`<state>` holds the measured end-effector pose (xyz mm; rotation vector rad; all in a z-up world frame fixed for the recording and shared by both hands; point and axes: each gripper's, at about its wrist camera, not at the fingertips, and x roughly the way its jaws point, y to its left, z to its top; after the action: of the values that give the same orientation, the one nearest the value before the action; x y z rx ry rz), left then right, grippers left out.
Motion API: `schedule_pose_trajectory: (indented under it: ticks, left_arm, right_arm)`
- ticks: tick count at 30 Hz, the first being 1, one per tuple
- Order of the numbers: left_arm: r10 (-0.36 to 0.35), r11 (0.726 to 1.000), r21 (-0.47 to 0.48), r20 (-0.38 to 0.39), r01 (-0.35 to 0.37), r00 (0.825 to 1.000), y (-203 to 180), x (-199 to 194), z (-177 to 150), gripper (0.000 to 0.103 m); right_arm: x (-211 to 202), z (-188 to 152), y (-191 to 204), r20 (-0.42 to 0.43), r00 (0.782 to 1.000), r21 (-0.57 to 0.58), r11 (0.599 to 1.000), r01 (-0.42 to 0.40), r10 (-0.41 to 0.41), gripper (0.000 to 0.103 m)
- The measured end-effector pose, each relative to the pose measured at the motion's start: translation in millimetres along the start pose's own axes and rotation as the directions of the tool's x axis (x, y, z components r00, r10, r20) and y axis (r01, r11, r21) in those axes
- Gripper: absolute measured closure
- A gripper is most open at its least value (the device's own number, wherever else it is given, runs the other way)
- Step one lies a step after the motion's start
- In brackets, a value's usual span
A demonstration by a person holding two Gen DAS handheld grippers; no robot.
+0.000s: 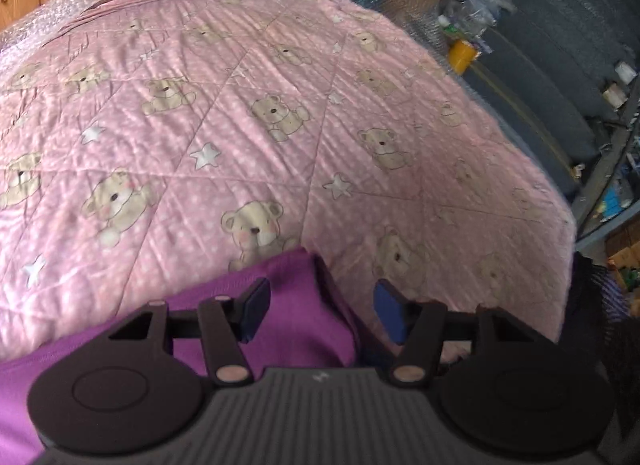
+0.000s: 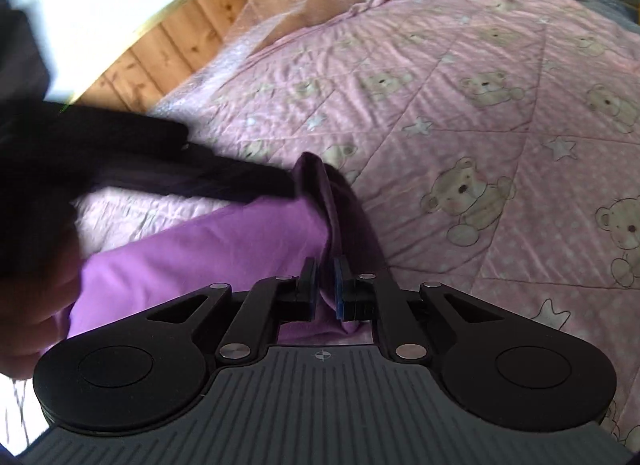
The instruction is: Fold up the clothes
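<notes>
Up close, the right gripper (image 2: 324, 285) has its jaws pinched on a fold of purple garment (image 2: 208, 249) over a pink teddy-bear quilt (image 2: 480, 113); the left gripper (image 1: 320, 309) hangs wide apart above the same cloth.

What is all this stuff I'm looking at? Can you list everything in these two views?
purple garment: one, purple, lying on the quilt, a fold pinched by the right gripper
quilt: one, pink with bears and stars, covering the bed
bubble wrap: clear, along the quilt's far edge
wood panelling: brown, behind the bed
yellow tape roll: one, beside the bed
left gripper: black, open over the garment
right gripper: black, shut on cloth
</notes>
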<state>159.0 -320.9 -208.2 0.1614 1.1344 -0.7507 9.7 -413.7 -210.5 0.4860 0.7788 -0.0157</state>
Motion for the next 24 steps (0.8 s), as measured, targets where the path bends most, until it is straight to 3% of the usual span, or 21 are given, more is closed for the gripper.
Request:
schedule_pose_trajectory:
  ticks: [3,6,7,13,16,17,18,21,24]
  left_arm:
    - [0.054,0.998,-0.007,-0.010,-0.054,0.998,-0.4,21.7,10.7,0.049]
    - [0.060,0.998,-0.028,-0.026,-0.061,0.998,0.9,32.3,15.9,0.049]
    - [0.057,0.998,-0.032,-0.024,-0.058,0.998,1.2,30.9,16.8,0.049]
    - [0.056,0.996,-0.065,0.019,-0.055,0.998,2.2,-5.1,14.5,0.044]
    - [0.040,0.997,-0.063,-0.019,-0.042,0.999,1.2,-12.5,10.0,0.040]
    - [0.040,0.998,-0.051,-0.037,-0.042,0.999,-0.7,-10.7,9.3,0.040]
    - [0.040,0.998,-0.039,-0.055,-0.042,0.998,-2.5,-8.8,8.7,0.040]
    - [0.035,0.999,0.004,-0.095,-0.035,0.995,-10.2,-2.1,6.3,0.039]
    - [0.015,1.000,0.028,-0.131,-0.011,0.991,-16.6,5.3,3.3,0.038]
  right_arm:
    - [-4.3,-3.6,-9.7,0.004,1.000,0.030,0.999,-0.011,0.011,0.081]
    - [-9.9,-8.8,-24.6,0.016,1.000,0.088,0.996,-0.023,0.022,0.058]
    - [-9.7,-10.4,-27.8,0.012,1.000,0.099,0.995,-0.030,0.029,0.058]
    - [-0.5,-8.9,-39.4,-0.006,0.992,0.177,0.976,-0.125,0.129,0.058]
    - [8.1,-5.9,-36.0,-0.031,0.989,0.170,0.976,-0.139,0.146,0.058]
    - [10.2,-4.0,-34.4,-0.038,0.988,0.168,0.976,-0.139,0.147,0.065]
    - [12.0,-2.7,-32.3,-0.045,0.990,0.160,0.979,-0.124,0.132,0.086]
    - [8.0,-3.5,-15.0,-0.019,0.996,0.079,0.994,-0.081,0.082,0.089]
    - [-6.3,-6.0,15.7,0.034,0.997,-0.075,0.995,-0.062,0.064,0.090]
